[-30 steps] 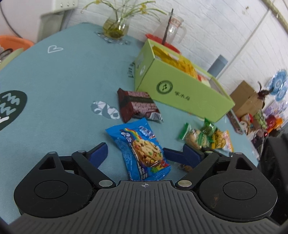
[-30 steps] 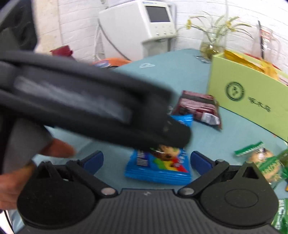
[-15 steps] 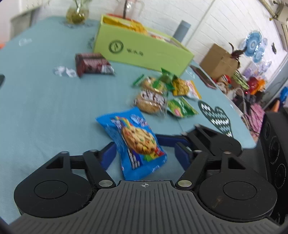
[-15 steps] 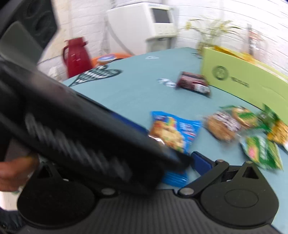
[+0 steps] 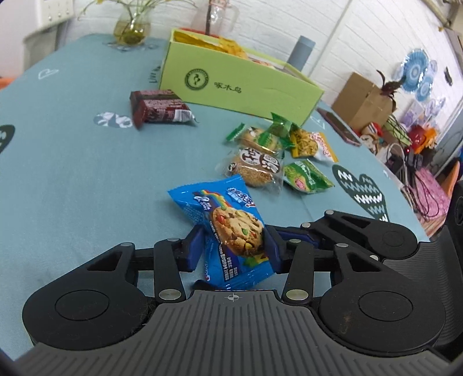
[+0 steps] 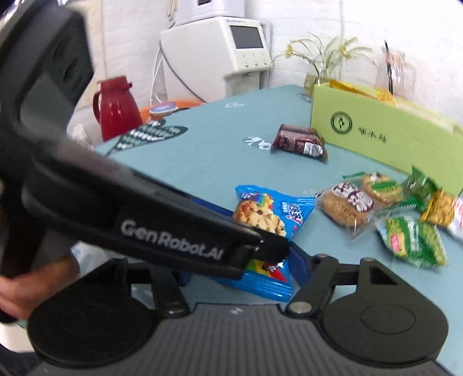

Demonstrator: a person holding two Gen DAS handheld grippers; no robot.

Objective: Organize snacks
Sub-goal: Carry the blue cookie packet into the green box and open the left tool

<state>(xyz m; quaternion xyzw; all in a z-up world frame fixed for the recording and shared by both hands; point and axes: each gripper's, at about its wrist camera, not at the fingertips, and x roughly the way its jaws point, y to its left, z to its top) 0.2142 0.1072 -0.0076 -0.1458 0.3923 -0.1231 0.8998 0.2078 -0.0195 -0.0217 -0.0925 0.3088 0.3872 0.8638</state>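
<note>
A blue cookie packet is held above the table between the blue pads of my left gripper, which is shut on it. It also shows in the right wrist view. My right gripper sits just beside the packet's lower end, partly hidden by the left gripper's black body; whether its jaws touch the packet is unclear. A green box with yellow snacks inside stands at the back. A dark red packet lies in front of the box. Several small snack packets lie to the right.
A glass vase with flowers and a clear jug stand behind the box on the teal tablecloth. A red thermos and a white machine stand beyond the table's left edge.
My left gripper closed on the blue cookie packet and lifted it off the table, swinging the view rightward. The right gripper stayed close beside it.
</note>
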